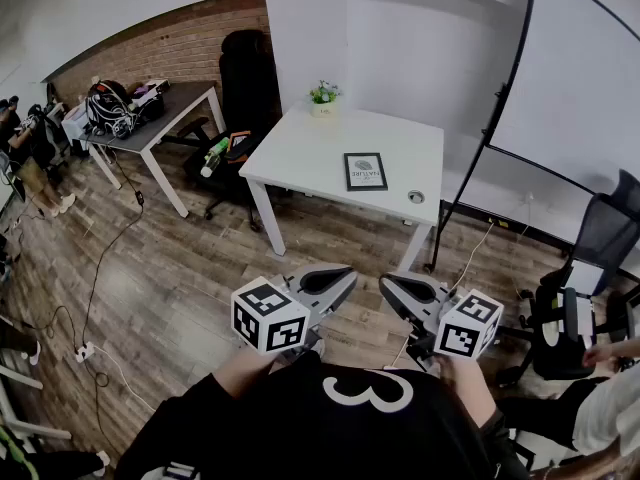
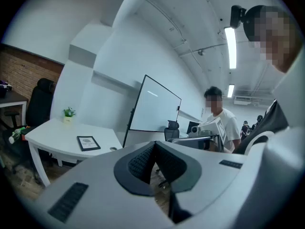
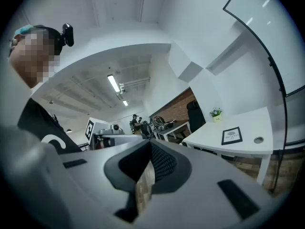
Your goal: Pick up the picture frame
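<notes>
The picture frame (image 1: 365, 171), black-edged with a white print, lies flat on the white table (image 1: 300, 153), near its right half. It also shows small in the left gripper view (image 2: 88, 142) and the right gripper view (image 3: 232, 135). I hold both grippers close to my body over the wooden floor, well short of the table. The left gripper (image 1: 345, 276) is shut with nothing in it, its jaws meeting at the tips (image 2: 155, 146). The right gripper (image 1: 388, 286) sits beside it, jaws also closed and empty (image 3: 150, 144).
A small potted plant (image 1: 323, 96) stands at the table's far edge. A whiteboard on a stand (image 1: 570, 78) is to the right, with office chairs (image 1: 590, 258) below it. A black chair (image 1: 245, 78) and a grey desk (image 1: 150, 118) stand left. Cables cross the floor.
</notes>
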Available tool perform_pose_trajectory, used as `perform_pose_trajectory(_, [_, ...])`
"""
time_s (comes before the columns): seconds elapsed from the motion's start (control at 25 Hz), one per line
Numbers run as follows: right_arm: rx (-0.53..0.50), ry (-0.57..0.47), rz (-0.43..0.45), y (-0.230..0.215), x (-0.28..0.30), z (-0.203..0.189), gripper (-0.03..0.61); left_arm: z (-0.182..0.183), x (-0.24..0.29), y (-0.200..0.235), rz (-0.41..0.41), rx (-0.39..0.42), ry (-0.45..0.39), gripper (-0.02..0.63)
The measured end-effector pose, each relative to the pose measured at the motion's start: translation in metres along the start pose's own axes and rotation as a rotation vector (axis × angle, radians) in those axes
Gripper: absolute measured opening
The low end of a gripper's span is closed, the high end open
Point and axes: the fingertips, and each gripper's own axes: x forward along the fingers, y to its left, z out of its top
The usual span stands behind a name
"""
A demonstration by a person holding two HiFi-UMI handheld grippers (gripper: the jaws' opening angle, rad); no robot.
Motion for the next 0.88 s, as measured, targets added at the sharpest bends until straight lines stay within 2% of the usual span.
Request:
perform_pose_trajectory(0.44, [-0.003,0.007,-0.011,-0.011,-0.003,-0.002,0.023,-0.006,0.01,0.0,-0.004,-0.015,0.01,0.015])
perform_pose_trajectory(0.88, [0.033,0.005,0.012,-0.039,0.012,-0.006,0.025,-0.009,0.028,0.03,-0.005,-0.038,0.005,0.015])
